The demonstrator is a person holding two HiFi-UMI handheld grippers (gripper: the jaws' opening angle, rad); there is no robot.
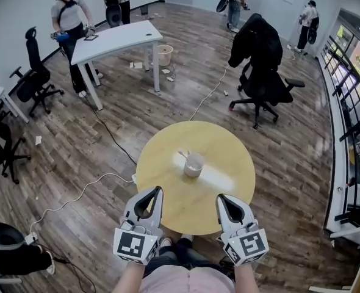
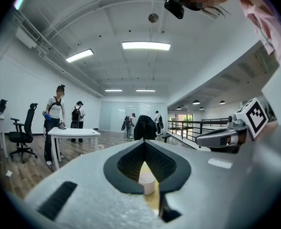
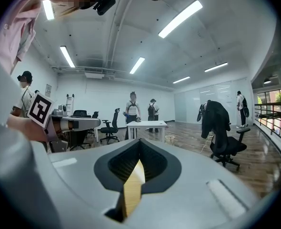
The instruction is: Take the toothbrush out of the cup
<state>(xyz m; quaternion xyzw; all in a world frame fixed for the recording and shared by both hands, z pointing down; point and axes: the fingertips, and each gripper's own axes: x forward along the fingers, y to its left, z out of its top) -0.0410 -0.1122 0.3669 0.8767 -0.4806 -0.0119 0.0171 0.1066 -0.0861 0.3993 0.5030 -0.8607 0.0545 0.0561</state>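
Toothbrush (image 1: pixel 183 155) sits in the pale cup (image 1: pixel 193 164) near the middle of the round yellow table (image 1: pixel 168 140), its handle leaning out toward the upper left. The left gripper (image 1: pixel 158 192) and right gripper (image 1: pixel 220 199) hover side by side over the table's near edge, apart from the cup, each with its jaws pressed together and nothing between them.

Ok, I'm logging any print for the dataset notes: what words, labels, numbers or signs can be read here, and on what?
No readable word or number in any view.
Left gripper: its cube bears black-and-white square markers, patterns only, no letters.
Right gripper: its cube bears the same kind of markers, no letters.
Cup: plain, no label visible.
Round table: bare wood, no print.
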